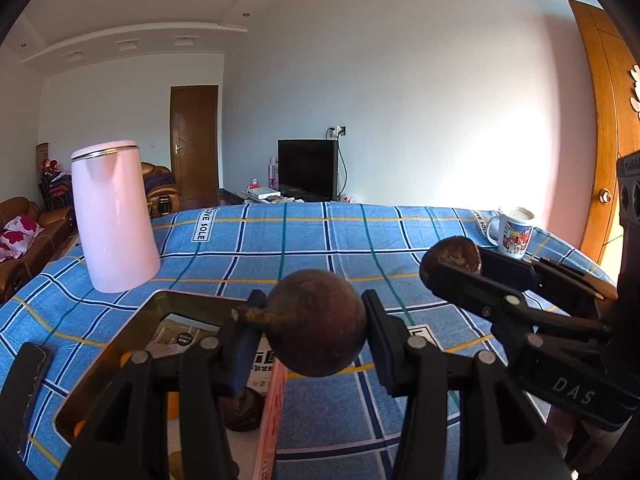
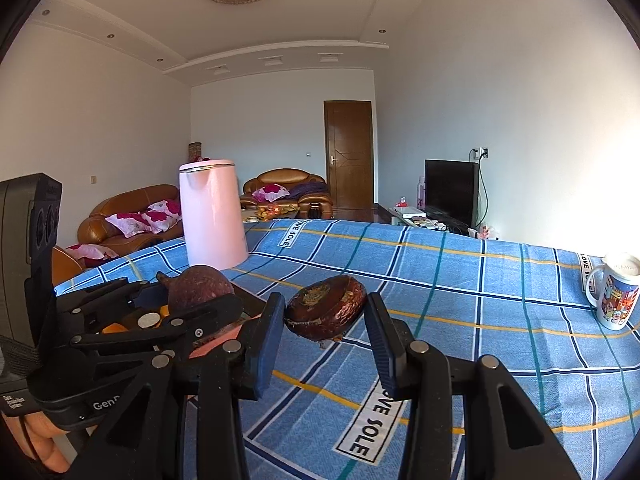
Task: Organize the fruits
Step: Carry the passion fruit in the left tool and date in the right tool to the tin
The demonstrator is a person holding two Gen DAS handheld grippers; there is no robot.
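My left gripper [image 1: 314,306] is shut on a round brown fruit [image 1: 320,332] with a short stem, held above the blue checked tablecloth [image 1: 304,240]. To its right, my right gripper [image 1: 456,266] is shut on a second brown fruit [image 1: 452,254]. In the right wrist view that fruit [image 2: 326,310] looks flattened and wrinkled between the right gripper's [image 2: 325,304] pads. The left gripper [image 2: 192,300] shows at the left there, with its round fruit [image 2: 200,284]. Below the left gripper lies an open box [image 1: 132,328] with another dark fruit [image 1: 244,410] and something orange inside.
A tall pink kettle [image 1: 114,216] stands at the table's far left. A printed mug [image 1: 514,234] sits at the far right edge. A dark phone [image 1: 28,376] lies left of the box. Sofas, a door and a TV lie beyond the table.
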